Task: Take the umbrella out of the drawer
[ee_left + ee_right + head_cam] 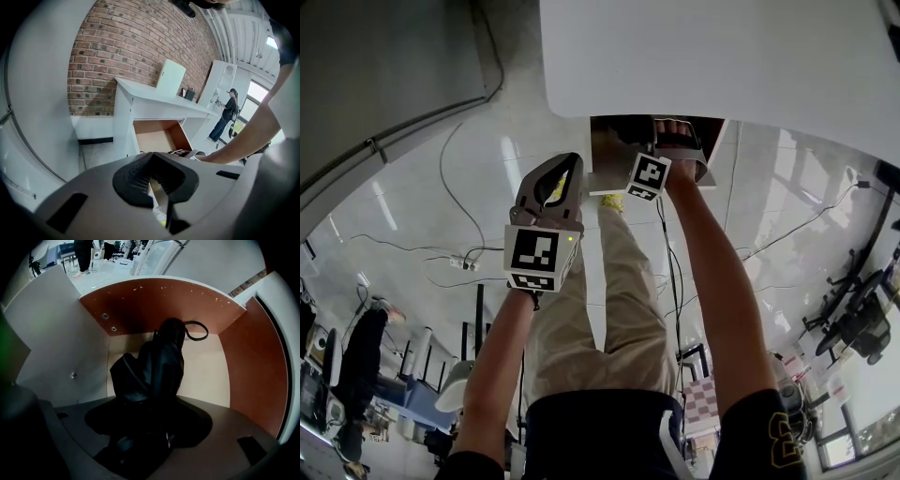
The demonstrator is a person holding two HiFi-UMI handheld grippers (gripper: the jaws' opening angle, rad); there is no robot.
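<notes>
Umbrella (157,364), frame centre, seems clamped by my right gripper (147,423); lift straight past drawer (164,301) walls; left gripper (153,157) clenched, empty.

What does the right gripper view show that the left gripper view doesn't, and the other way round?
Only the right gripper view: a black umbrella lying in the drawer, its strap loop by the back wall, the right gripper closed on its near end. Only the left gripper view: a brick wall, the white desk, a person standing far off, the left gripper shut and empty. Both: the open drawer's brown inside.
</notes>
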